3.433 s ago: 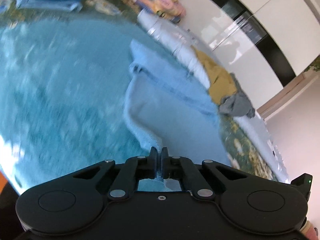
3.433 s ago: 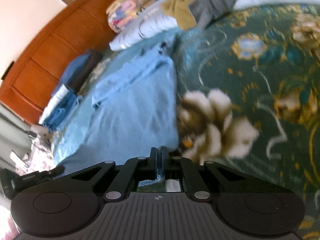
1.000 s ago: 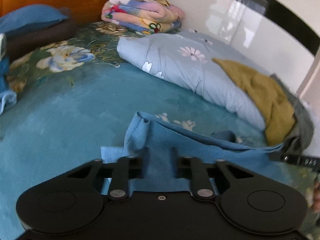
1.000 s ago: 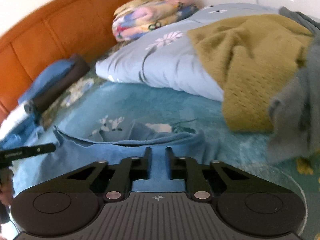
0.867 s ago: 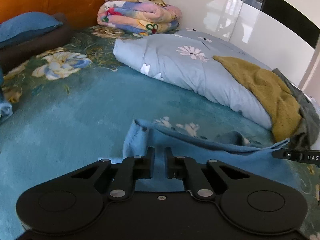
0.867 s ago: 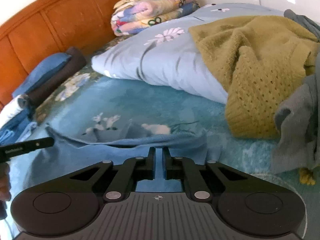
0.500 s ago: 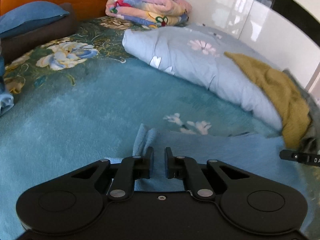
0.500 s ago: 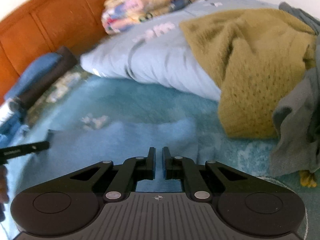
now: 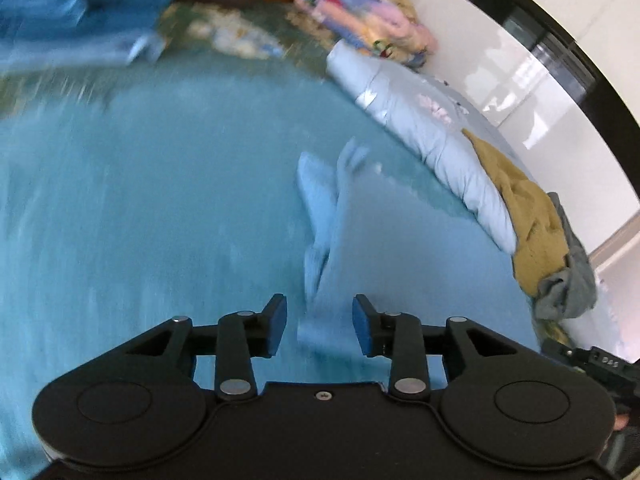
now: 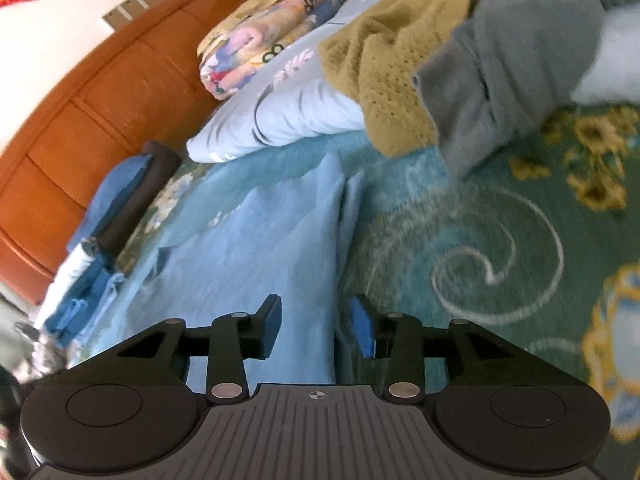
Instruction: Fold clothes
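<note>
Through the left wrist camera I see my left gripper with its fingers spread wide and nothing between the blue pads; the light blue garment lies flat on the teal blanket just ahead of them, its near edge reaching in between the fingers. Beyond it sit a pale blue pillow, a mustard knit and a grey cloth. At the lower right edge a black device carries white lettering too blurred for me to read. Through the right wrist camera my right gripper is likewise wide open and holding nothing, with the garment's right edge running up between its fingers. A stack of folded blue and white clothes rests at the left, near the wooden headboard. I see no containers in either view.
</note>
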Action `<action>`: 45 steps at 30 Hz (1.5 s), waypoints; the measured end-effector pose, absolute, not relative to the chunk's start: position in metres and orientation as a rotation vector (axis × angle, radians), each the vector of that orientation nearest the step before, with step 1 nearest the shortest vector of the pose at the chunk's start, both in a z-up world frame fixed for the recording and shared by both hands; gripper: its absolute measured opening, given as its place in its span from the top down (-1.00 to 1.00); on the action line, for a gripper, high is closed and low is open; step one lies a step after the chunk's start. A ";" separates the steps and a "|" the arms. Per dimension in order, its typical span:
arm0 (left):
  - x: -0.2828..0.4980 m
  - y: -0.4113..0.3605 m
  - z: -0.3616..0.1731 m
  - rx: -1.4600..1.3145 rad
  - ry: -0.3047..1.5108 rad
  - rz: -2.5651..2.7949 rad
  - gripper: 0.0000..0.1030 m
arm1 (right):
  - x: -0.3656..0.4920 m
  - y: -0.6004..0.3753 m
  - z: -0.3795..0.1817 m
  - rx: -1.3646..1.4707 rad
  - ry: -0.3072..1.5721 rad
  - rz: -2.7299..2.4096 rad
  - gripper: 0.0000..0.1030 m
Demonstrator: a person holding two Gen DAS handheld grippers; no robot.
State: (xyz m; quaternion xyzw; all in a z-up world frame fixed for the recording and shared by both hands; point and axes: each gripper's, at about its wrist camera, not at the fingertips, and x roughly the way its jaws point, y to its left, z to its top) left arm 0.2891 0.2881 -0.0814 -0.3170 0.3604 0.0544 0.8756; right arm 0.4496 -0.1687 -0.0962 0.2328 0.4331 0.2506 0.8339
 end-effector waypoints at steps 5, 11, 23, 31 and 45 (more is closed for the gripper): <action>0.278 0.286 -0.096 -0.819 0.747 0.110 0.31 | 0.434 -0.180 -0.108 0.585 0.956 0.501 0.28; 0.288 0.281 -0.111 -0.976 0.706 0.075 0.30 | 0.395 -0.199 -0.126 0.753 0.977 0.480 0.29; 0.300 0.287 -0.122 -1.103 0.620 0.143 0.53 | 0.412 -0.168 -0.152 0.987 0.884 0.376 0.58; 0.292 0.278 -0.108 -1.049 0.632 0.229 0.91 | 0.407 -0.156 -0.136 0.933 0.833 0.328 0.86; 0.178 0.242 -0.070 -0.968 0.655 0.221 0.93 | 0.311 -0.192 -0.104 0.863 0.854 0.365 0.87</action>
